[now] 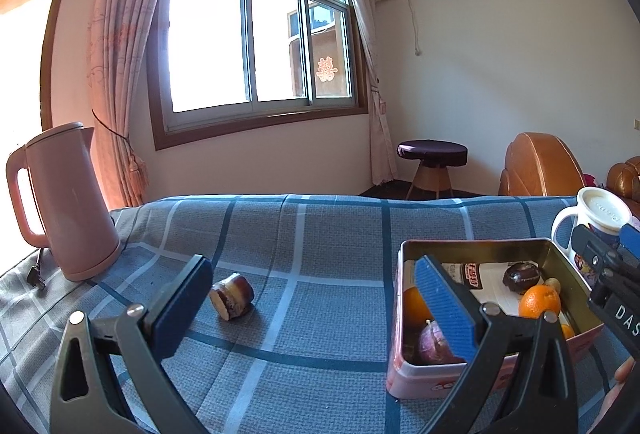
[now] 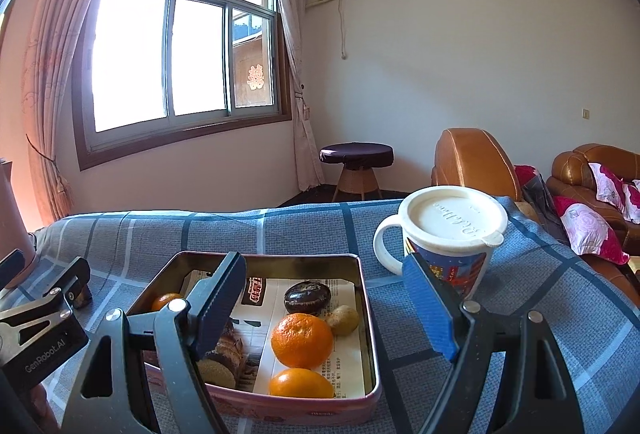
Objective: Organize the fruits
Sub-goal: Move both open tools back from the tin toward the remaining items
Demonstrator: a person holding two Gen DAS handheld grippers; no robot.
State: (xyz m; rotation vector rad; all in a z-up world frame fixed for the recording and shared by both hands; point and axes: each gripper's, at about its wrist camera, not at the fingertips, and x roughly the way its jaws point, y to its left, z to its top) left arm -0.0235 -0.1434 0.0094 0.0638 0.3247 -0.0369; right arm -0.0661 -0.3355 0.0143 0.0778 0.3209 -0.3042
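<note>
Most of the sorting looks done from where I sit. The tin box on the checked tabletop already holds three oranges, the biggest in the middle, the second orange at the near wall and a third half hidden behind my right gripper. A dark round fruit, a small pale brownish one and a cut brown piece lie in there too. In the left wrist view there's also a purple fruit in the box, though I can't tell what kind.

What's left, I judge, is the cut chunk lying alone on the cloth, between the pink kettle and the box. My left gripper faces it, jaws apart and empty. The right jaws stand wide too, holding nothing, just over the box near the lidded mug.
</note>
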